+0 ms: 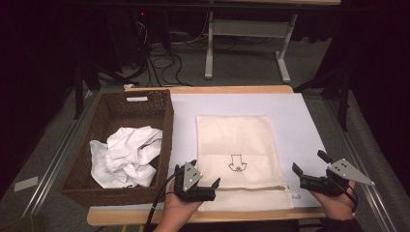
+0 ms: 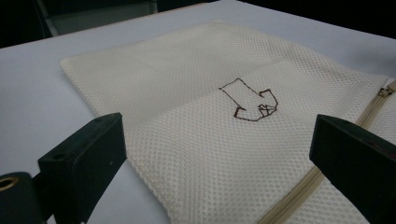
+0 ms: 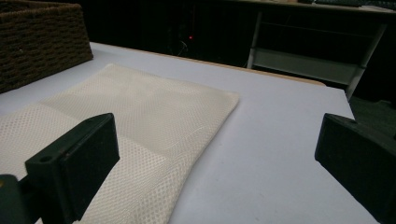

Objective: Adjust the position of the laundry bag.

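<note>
Where the flat cream mesh laundry bag (image 1: 238, 154) lies on the pale lilac table mat (image 1: 290, 116), it sits square to the near table edge, between the two grippers. Its fabric is a fine honeycomb net, soft and slightly cushioned, with a straight fold line across the middle and a small brown outline drawing (image 2: 250, 100) stitched or printed near the centre. A beige zip (image 2: 373, 105) runs along the end nearest the person.

To the bag's left stands a dark brown woven wicker basket (image 1: 164, 125), rectangular, with a crumpled white cloth (image 1: 126, 155) heaped inside.

From the high view, the left gripper (image 1: 203, 181) rests at the bag's near left corner and the right gripper (image 1: 309, 166) just off its near right corner; each has blocky black jaws spread wide with nothing between them.

Only the left gripper view brings out the drawing's angular lines, the zip pull and the net's weave. From the right gripper view come the bag's far corner (image 3: 231, 98), rounded and puffed, and the basket's coarse plaited wall (image 3: 42, 42).
</note>
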